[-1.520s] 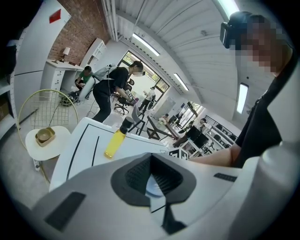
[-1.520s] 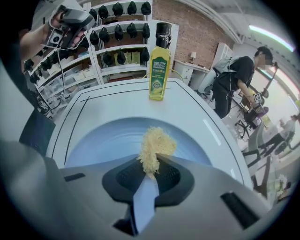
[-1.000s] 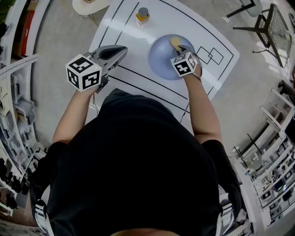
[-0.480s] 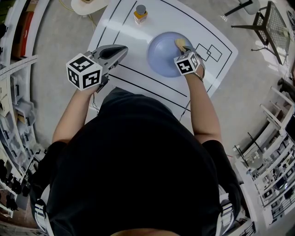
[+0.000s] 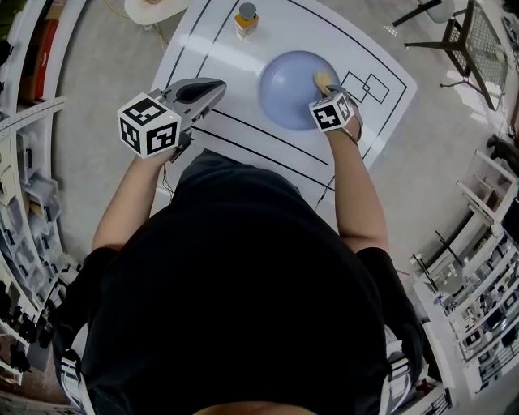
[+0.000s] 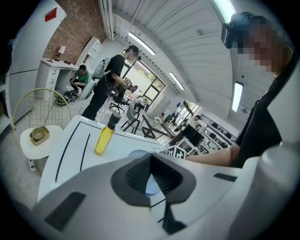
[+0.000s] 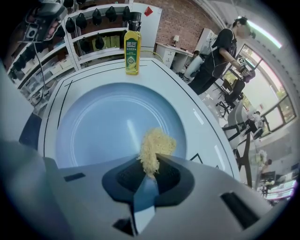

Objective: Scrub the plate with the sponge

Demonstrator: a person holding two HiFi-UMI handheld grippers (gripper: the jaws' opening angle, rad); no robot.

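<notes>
Pinching sponge [image 7: 156,145], right tool [image 7: 150,163] over plate [image 7: 98,122], right part.

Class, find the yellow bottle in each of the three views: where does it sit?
Head view: bottle, top centre.
Left gripper view: bottle, left of centre.
Right gripper view: bottle, top, left of centre.
Shared landmark: the blue plate.

Print on the bottle [image 7: 132,47] label is illegible.
</notes>
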